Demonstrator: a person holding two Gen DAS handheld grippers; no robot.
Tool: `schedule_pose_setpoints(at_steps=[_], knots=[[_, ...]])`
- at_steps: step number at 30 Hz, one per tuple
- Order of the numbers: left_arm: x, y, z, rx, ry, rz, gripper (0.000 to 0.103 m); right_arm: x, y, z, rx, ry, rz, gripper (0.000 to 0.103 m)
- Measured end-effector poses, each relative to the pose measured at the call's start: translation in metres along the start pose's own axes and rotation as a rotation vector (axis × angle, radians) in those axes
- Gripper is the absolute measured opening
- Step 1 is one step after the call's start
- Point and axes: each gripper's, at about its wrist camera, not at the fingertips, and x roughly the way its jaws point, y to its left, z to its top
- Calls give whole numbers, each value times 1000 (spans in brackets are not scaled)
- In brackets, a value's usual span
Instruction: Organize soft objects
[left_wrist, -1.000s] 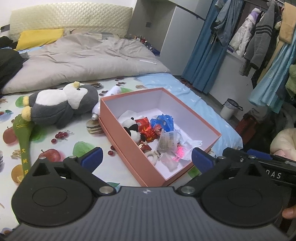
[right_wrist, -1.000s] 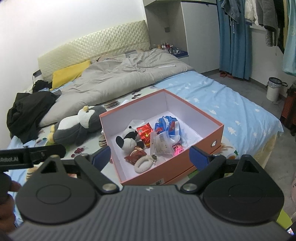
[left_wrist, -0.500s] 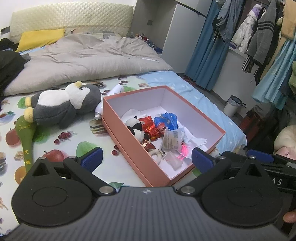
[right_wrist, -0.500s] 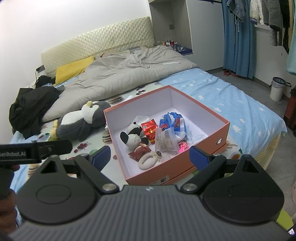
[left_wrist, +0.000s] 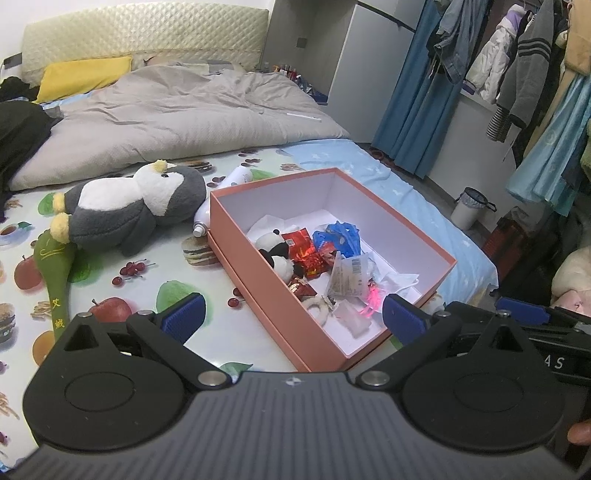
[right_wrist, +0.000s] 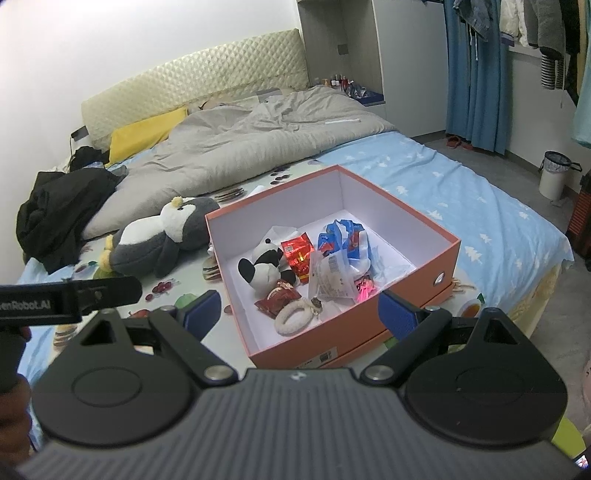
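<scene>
An open salmon-pink box sits on the bed. Inside it lie a small panda plush, red snack packets, a blue wrapper, a clear bag and a white fluffy ring. A grey and white penguin plush lies on the sheet left of the box. My left gripper hovers open over the box's near corner. My right gripper is open above the box's front edge. Neither holds anything.
A green soft stick with yellow writing lies under the penguin's feet. A white bottle rests against the box. A grey duvet, yellow pillow and black clothes fill the far bed. A white bin stands on the floor.
Both cameras have drawn slightly closer to the box, so it sits a little nearer and more central. Both grippers stay open and nothing on the bed has moved.
</scene>
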Motion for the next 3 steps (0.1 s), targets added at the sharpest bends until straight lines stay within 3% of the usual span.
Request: schedule_pose_setpoints(at_steps=[3], knots=[[1,1,0,5,-3,0,103,0,0,0,2,-1,-4,93]])
